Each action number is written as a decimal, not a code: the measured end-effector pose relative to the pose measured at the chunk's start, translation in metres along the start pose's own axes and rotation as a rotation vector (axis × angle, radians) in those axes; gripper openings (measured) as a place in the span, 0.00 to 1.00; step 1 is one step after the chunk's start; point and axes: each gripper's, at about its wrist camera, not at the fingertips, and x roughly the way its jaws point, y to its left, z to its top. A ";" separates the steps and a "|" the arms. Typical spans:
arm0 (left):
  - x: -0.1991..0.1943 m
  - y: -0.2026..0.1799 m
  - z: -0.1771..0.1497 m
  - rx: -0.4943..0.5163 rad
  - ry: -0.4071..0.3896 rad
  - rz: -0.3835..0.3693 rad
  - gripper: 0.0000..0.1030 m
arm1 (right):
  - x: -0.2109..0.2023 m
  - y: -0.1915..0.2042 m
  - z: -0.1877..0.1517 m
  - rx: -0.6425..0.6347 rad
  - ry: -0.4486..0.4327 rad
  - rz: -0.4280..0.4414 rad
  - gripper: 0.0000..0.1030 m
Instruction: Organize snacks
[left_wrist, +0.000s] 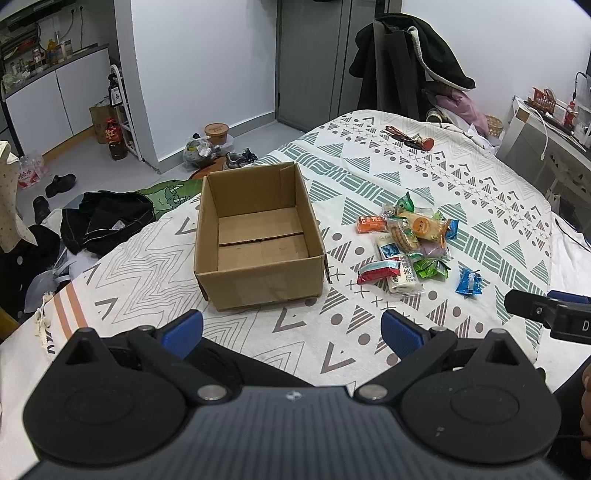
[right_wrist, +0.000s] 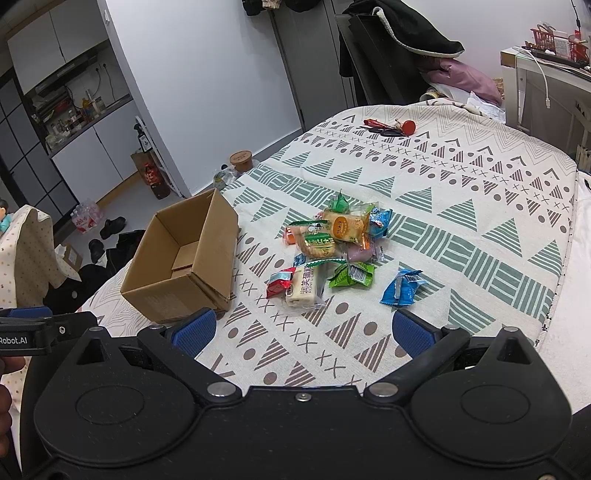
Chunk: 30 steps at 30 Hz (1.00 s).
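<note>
Snacks (right_wrist: 332, 254) lie heaped beside box (left_wrist: 258, 236); each hand-held gripper (right_wrist: 301, 332) gapes apart.

Brown box (left_wrist: 258, 236), geometric green/grey/white cloth (left_wrist: 424, 177), blue-tipped black tools, approx. blue/green/orange/red snack wrappers (right_wrist: 332, 254).

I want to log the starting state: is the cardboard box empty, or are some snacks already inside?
Empty. The cardboard box shows only its bare bottom in the left wrist view; the snacks all lie beside it on the cloth.
</note>
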 end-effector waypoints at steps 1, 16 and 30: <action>0.000 0.001 0.000 -0.002 -0.001 -0.001 0.99 | 0.000 0.000 0.000 0.000 0.000 0.001 1.00; -0.003 0.007 0.004 -0.018 -0.022 -0.003 0.99 | -0.001 -0.001 0.002 0.010 -0.003 -0.001 1.00; 0.031 -0.007 0.012 -0.043 -0.005 -0.043 0.99 | 0.015 -0.012 0.030 -0.030 0.021 -0.031 1.00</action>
